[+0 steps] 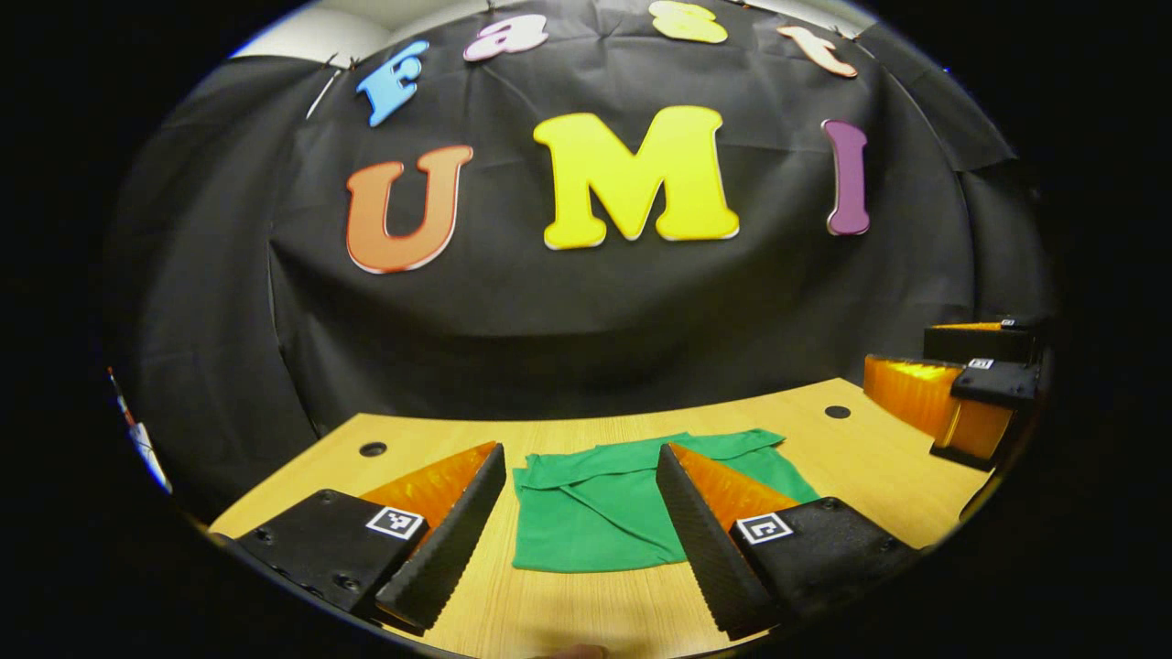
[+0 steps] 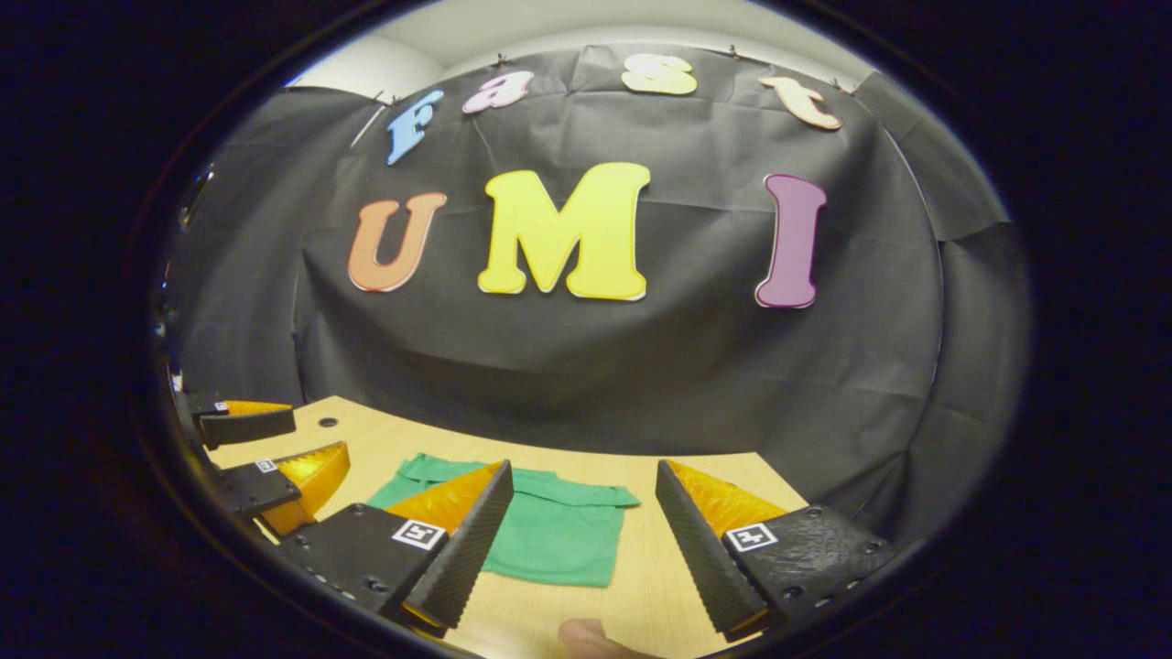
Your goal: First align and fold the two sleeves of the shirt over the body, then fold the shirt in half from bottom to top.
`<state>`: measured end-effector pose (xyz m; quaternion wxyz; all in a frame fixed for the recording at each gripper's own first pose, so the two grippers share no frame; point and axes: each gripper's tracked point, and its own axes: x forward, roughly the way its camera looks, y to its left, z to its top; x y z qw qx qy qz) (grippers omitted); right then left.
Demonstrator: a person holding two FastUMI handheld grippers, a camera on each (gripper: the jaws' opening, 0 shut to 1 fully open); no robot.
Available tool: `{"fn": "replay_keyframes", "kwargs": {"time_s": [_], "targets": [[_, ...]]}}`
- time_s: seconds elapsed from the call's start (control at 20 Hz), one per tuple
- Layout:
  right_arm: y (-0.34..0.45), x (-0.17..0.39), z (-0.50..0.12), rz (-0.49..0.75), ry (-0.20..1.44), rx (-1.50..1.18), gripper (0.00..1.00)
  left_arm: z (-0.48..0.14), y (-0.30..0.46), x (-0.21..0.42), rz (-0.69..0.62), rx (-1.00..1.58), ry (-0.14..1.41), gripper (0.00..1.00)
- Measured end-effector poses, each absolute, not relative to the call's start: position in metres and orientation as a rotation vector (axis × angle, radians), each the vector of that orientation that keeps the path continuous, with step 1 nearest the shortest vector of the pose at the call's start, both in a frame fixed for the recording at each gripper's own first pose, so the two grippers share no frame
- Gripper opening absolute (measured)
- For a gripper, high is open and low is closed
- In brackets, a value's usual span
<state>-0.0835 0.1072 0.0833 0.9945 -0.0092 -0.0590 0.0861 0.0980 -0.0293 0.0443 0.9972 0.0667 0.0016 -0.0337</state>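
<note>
Between the spread fingers of the left gripper (image 1: 580, 540), in the left gripper view, lies the green shirt (image 1: 604, 513), folded into a compact, roughly square packet flat on the table (image 1: 879, 458). The 2 fingers stand wide apart with nothing between them and are raised clear of the cloth, touching neither shirt nor wood. The shirt's upper edge shows layered folds, with 1 flap lying across the body toward the far right corner; its near edge is fairly straight. In the right gripper view, the right gripper (image 2: 580, 540) is likewise parted and empty, held above the table with the shirt (image 2: 549, 535) showing in the gap and behind its left finger. A fingertip (image 2: 586, 636) of the person peeks in at the bottom edge of that view. Each gripper also appears in the other's view: the right one at the right edge of the left gripper view (image 1: 961, 384), the left one at the left edge of the right gripper view (image 2: 265, 458), both off to the sides of the shirt and apart from it. No container is on the table. The table is light wood with 2 small round dark holes (image 1: 373, 449) near its back corners. Behind it hangs the booth's black cloth wall (image 1: 586, 311), creased, with a strip of pale wall or ceiling (image 2: 586, 23) visible above it.
</note>
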Motion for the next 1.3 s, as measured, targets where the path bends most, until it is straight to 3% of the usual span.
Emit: {"fn": "replay_keyframes", "kwargs": {"time_s": [0.15,0.45,0.55,0.85,1.3], "targets": [[0.091,-0.149,0.080,0.232,-0.151,0.022,0.94,0.055,-0.040,0.035,-0.070,0.140,-0.044,1.00],[0.016,-0.260,0.052,0.132,-0.217,-0.006,0.94,0.056,-0.067,-0.074,-0.081,0.100,-0.093,1.00],[0.016,-0.281,0.040,0.160,-0.241,-0.053,0.95,0.052,-0.071,-0.095,-0.102,0.077,-0.101,1.00],[0.033,-0.283,-0.020,0.213,-0.175,-0.048,0.96,0.020,-0.075,-0.098,-0.142,0.043,-0.035,1.00],[0.044,-0.273,-0.021,0.210,-0.218,-0.071,0.94,0.012,-0.066,-0.090,-0.130,0.032,-0.015,1.00]]}}
